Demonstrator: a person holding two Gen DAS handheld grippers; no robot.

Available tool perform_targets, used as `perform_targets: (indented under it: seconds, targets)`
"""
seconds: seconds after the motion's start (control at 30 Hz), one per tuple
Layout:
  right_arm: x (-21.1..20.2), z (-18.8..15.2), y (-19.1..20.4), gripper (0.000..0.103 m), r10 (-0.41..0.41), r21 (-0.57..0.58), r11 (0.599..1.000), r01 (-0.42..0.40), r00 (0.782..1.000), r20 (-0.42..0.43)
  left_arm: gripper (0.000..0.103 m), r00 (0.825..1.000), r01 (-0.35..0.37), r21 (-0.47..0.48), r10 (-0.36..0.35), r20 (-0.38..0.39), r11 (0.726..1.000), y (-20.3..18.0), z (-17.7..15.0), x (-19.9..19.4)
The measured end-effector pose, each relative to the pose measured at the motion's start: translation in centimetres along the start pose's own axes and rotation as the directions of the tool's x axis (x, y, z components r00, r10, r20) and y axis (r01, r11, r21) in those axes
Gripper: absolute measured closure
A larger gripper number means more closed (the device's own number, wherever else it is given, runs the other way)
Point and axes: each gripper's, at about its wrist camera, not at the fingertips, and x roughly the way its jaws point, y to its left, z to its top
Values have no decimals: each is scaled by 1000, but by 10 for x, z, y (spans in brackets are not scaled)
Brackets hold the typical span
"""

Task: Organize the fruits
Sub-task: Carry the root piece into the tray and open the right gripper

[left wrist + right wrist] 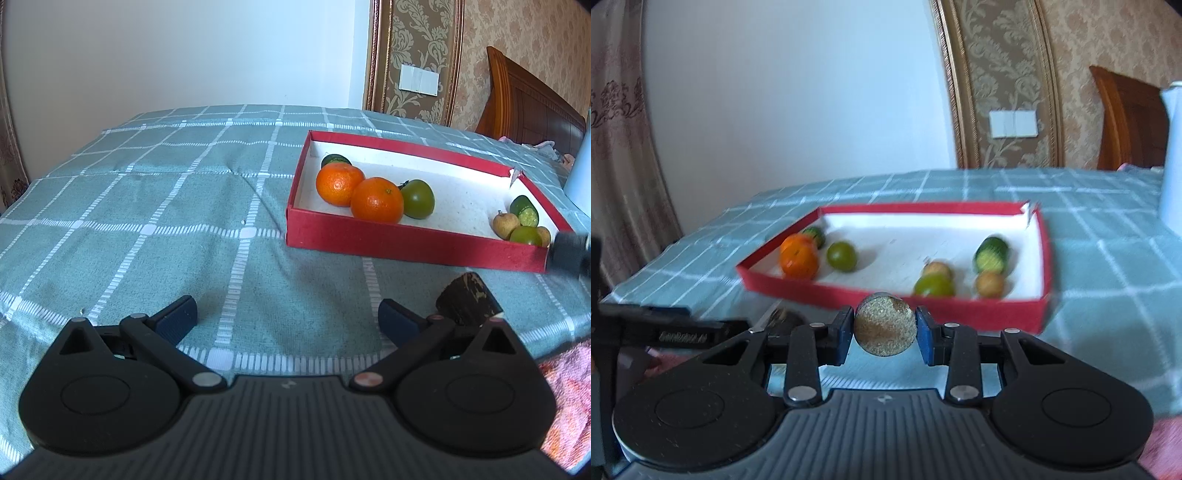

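A home bedroom: wooden headboard (532, 103), damask wallpaper (417, 55), checked bedspread (184, 206).

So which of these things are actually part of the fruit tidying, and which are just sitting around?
Part of the job:
red box
two oranges
green fruits
small tan fruits
cut fruit piece, held in the right gripper

Just lying about:
checked tablecloth
white jug
dark block

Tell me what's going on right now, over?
Right gripper clamped on a small brown round fruit, short of the red box. Left gripper open, empty, over the cloth. Nothing between fruit and box.
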Motion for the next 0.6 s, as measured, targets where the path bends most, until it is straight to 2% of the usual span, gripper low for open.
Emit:
perform_targets:
  seconds: [0.3, 0.6]
  targets:
    - [32, 28, -16, 69, -80, -33, 996, 81, 997, 15, 0, 1000, -1, 1, 1, 0, 1000, 0, 0, 0]
    - [62, 44, -17, 69, -114, -81, 990, 115, 993, 15, 0, 1000, -1, 1, 1, -1, 1000, 0, 0, 0]
